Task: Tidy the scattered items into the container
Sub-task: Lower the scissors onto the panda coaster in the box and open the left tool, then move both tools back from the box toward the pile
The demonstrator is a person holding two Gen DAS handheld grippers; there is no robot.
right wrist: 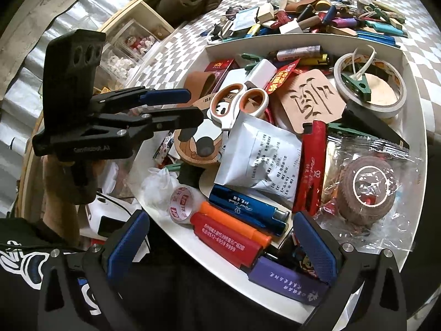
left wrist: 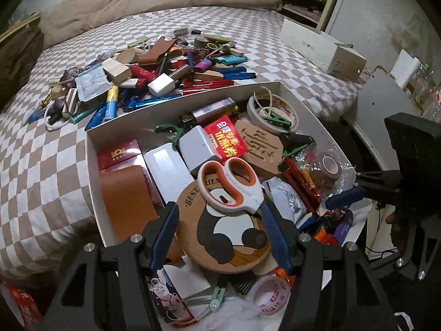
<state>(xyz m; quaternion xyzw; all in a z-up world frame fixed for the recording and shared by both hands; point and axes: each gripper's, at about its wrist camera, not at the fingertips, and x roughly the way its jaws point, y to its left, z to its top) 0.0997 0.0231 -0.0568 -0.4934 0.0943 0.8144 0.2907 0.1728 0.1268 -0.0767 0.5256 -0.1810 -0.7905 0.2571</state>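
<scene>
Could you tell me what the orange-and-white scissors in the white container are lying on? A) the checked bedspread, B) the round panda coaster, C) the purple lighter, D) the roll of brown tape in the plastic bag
B: in the left wrist view the scissors lie in the white container, handles and body overlapping the upper edge of the round panda coaster.

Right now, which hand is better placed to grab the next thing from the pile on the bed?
Probably the left. The left gripper hangs over the middle of the box, closer to the pile; the right gripper sits at the box's near edge. Neither seems to hold anything.
</scene>
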